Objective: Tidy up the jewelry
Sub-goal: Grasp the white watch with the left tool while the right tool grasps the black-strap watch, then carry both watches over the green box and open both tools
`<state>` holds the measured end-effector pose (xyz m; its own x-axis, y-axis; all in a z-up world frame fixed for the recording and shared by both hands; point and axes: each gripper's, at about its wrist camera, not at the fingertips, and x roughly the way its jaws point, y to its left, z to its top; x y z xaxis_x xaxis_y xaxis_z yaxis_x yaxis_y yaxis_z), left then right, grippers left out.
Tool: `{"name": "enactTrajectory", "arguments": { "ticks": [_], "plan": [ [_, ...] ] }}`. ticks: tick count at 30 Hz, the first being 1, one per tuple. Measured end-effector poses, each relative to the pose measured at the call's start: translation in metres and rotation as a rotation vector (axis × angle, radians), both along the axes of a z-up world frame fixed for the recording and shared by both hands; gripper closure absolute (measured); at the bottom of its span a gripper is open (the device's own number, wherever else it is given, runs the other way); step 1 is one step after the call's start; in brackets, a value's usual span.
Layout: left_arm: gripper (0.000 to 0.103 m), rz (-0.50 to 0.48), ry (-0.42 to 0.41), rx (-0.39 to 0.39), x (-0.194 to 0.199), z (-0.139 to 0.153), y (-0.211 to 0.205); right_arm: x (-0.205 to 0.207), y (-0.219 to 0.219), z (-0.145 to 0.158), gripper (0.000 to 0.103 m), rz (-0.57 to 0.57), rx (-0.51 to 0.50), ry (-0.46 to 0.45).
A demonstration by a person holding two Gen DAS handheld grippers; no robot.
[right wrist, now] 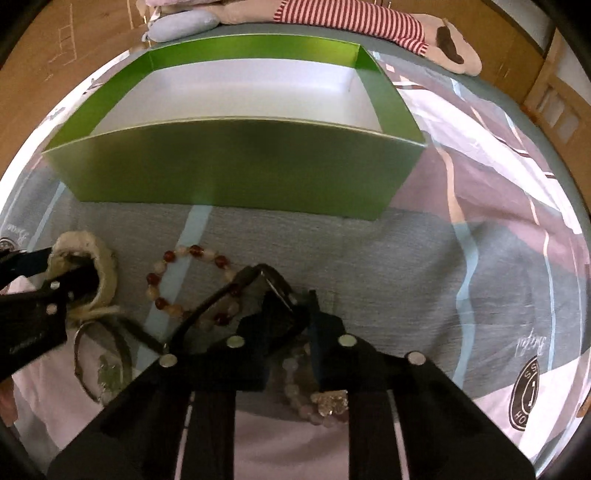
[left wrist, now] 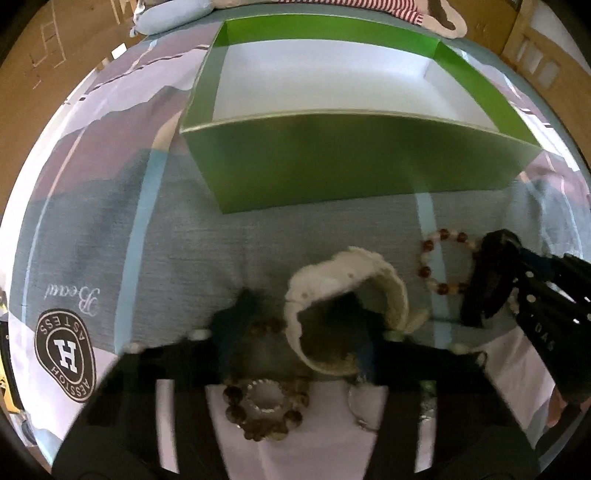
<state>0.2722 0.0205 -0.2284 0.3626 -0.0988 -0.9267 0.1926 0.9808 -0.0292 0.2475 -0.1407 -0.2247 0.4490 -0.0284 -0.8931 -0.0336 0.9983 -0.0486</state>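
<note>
A green box [left wrist: 369, 162] with a white inside stands open on the bedspread; it also shows in the right wrist view [right wrist: 236, 162]. My left gripper [left wrist: 303, 317] holds a white watch [left wrist: 347, 284] by its band, one finger inside the loop; the watch also shows in the right wrist view [right wrist: 92, 258]. My right gripper [right wrist: 288, 314] is shut on a black watch [right wrist: 258, 291], also seen in the left wrist view [left wrist: 487, 277]. A red and white bead bracelet [right wrist: 188, 284] lies under it, and shows in the left wrist view [left wrist: 439, 258].
A brown bead bracelet [left wrist: 266, 410] with a silver ring lies under my left gripper. A pale bead bracelet [right wrist: 314, 391] lies under my right gripper. A thin bangle [right wrist: 99, 365] lies at left. A striped plush toy [right wrist: 369, 26] lies behind the box.
</note>
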Motion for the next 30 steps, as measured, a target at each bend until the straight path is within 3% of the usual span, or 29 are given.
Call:
{"name": "enactTrajectory", "arguments": {
  "ticks": [1, 2, 6, 11, 16, 20, 25, 28, 30],
  "plan": [
    [0.082, 0.001, 0.003, -0.012, -0.001, 0.002, 0.0, -0.002, -0.001, 0.002, 0.091, 0.005, 0.007, -0.001],
    [0.086, 0.002, 0.007, -0.024, -0.001, 0.005, 0.0, -0.005, -0.004, 0.004, 0.092, 0.009, 0.01, -0.004],
    [0.087, 0.009, -0.012, -0.04, -0.008, 0.02, 0.005, -0.019, -0.011, 0.021, 0.092, 0.007, 0.018, -0.034],
    [0.086, 0.004, -0.095, -0.041, -0.037, 0.061, 0.005, -0.039, -0.022, 0.054, 0.092, -0.002, 0.023, -0.098],
    [0.086, -0.008, -0.095, -0.064, -0.058, 0.07, -0.002, -0.056, -0.025, 0.06, 0.092, 0.002, 0.024, -0.09],
    [0.086, -0.019, -0.203, -0.072, -0.058, 0.109, -0.01, -0.053, -0.018, 0.107, 0.092, 0.017, 0.036, -0.196],
    [0.086, 0.01, -0.34, -0.066, -0.009, 0.173, -0.012, -0.007, -0.017, 0.17, 0.092, 0.002, 0.073, -0.327],
    [0.084, 0.02, -0.329, -0.064, 0.036, 0.181, -0.013, 0.038, -0.019, 0.181, 0.092, -0.012, 0.11, -0.321],
    [0.084, 0.049, -0.297, -0.053, 0.071, 0.17, -0.01, 0.069, -0.017, 0.173, 0.092, -0.022, 0.099, -0.299]
  ]
}}
